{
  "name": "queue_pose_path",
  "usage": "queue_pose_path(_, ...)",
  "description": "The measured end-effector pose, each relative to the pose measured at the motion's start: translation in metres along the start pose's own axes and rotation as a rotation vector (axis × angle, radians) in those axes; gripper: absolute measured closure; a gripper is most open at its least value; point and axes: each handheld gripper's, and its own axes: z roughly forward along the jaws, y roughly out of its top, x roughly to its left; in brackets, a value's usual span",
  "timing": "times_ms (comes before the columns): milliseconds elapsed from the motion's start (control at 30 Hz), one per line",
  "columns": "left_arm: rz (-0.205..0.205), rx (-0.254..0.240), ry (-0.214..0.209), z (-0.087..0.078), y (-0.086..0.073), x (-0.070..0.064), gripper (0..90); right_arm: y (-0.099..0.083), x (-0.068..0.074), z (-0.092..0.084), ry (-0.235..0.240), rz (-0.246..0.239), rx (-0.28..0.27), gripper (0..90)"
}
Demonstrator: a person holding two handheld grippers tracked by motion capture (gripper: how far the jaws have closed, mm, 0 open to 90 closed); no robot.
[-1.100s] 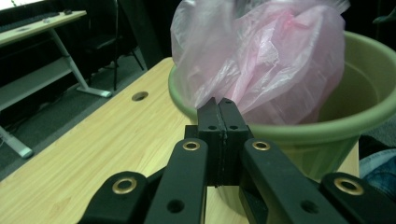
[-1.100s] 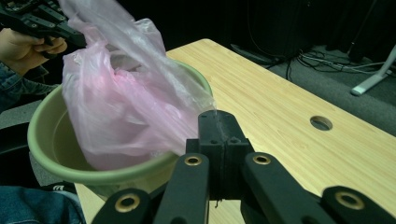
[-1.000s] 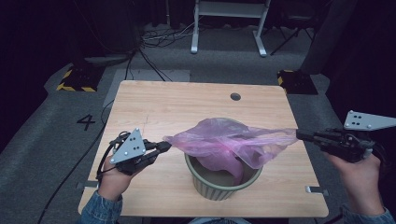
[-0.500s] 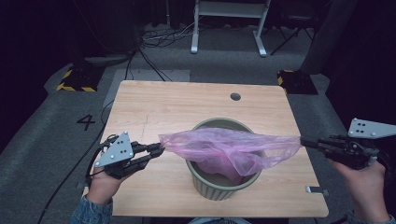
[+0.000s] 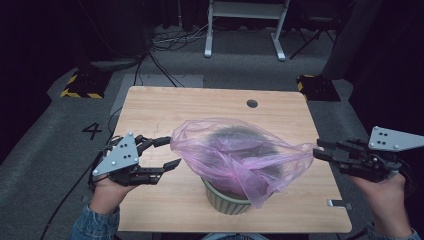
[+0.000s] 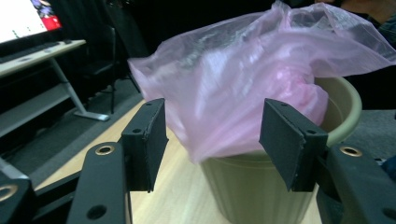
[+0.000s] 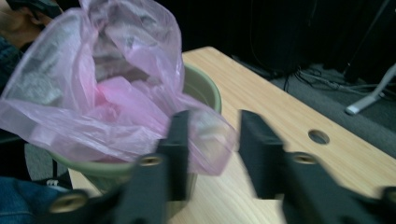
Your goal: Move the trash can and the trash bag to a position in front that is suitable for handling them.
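1. Dark room, grey floor with cables and a white stand behind; pale wooden surface [image 5: 150, 115] with a round hole near its far edge.
2. Ribbed, pale green plastic bin [image 5: 225, 200] stands near the front edge of the surface. Thin, translucent pink plastic bag [image 5: 235, 155] lies draped over its mouth, partly sunk inside, its edges loose.
3. Left gripper [image 5: 167, 152]: jaws have just been opening and stand apart, just beside the bag's left edge; the left gripper view shows film beyond the pads, none pressed between them.
4. Right gripper [image 5: 320, 150]: jaws have just been opening too; in the right gripper view a bag corner hangs by one jaw, unclamped.
5. Step in hand, as judged: lining the bin; the stretched bag is let go over the mouth.
6. Against the earlier frames: the bag was pulled taut between both grippers, now slack and bunched.
7. Next move calls for re-gripping the edge and folding it down over the rim.
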Motion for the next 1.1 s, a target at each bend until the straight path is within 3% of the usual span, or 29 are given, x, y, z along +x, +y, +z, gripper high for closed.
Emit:
queue_pose_path(167, 0.002, -0.029, -0.023, -0.003, 0.007, 0.012, 45.6, 0.004, 0.000, 0.003, 0.020, -0.024, -0.039, 40.7)
queue_pose_path(400, -0.099, -0.088, -0.060, 0.001, 0.018, 0.041, 42.7, 0.007, -0.008, 0.021, 0.061, -0.026, -0.047, 35.0)
queue_pose_path(567, -0.168, -0.056, -0.100, 0.017, 0.023, 0.060, 41.8, 0.011, -0.016, 0.039, 0.084, -0.016, -0.026, 34.0)
queue_pose_path(733, -0.180, -0.018, -0.158, 0.034, 0.026, 0.059, 41.8, 0.015, -0.016, 0.058, 0.120, -0.019, 0.009, 33.8)
queue_pose_path(800, -0.168, 0.007, -0.169, 0.040, 0.027, 0.055, 41.8, 0.016, -0.015, 0.065, 0.135, -0.022, 0.030, 34.4)
queue_pose_path(900, -0.148, 0.097, -0.151, 0.049, 0.024, 0.049, 45.3, 0.014, -0.013, 0.072, 0.140, -0.025, 0.060, 37.9)
queue_pose_path(1033, -0.159, 0.142, -0.147, 0.055, 0.011, 0.046, 67.6, 0.006, -0.015, 0.075, 0.139, 0.001, 0.092, 49.1)
queue_pose_path(1100, -0.154, 0.150, -0.148, 0.057, 0.004, 0.044, 77.7, 0.001, -0.018, 0.076, 0.149, 0.013, 0.124, 64.5)
